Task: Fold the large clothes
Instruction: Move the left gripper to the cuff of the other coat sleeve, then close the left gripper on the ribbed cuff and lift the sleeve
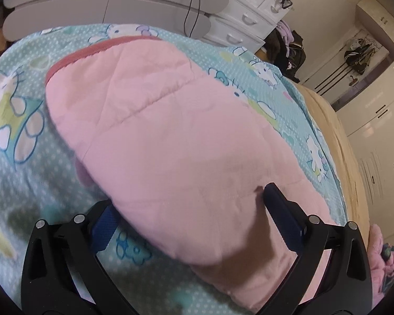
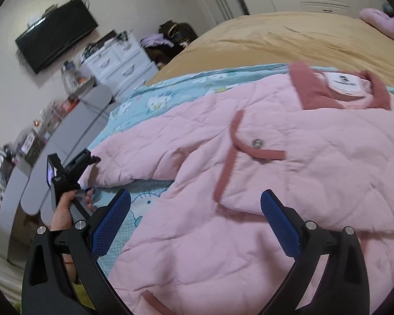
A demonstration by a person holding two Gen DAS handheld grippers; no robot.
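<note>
Only one label shows: a white tag [image 2: 342, 81] inside the dark-pink collar [image 2: 312, 89] of the pink quilted jacket [image 2: 289, 162], its print too blurred to read. Both tongs stand wide open. The left gripper [image 1: 189, 204] straddles a jacket sleeve [image 1: 155, 120] (one pad pressing the fabric) on the cartoon-cat bedsheet [image 1: 18, 120]. The right gripper [image 2: 195, 204] hovers over the jacket's lower front, holding nothing.

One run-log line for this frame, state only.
stage: sleeve fold | left gripper: open, straddling pink jacket sleeve | right gripper: open over jacket front | surface: patterned sheet
</note>
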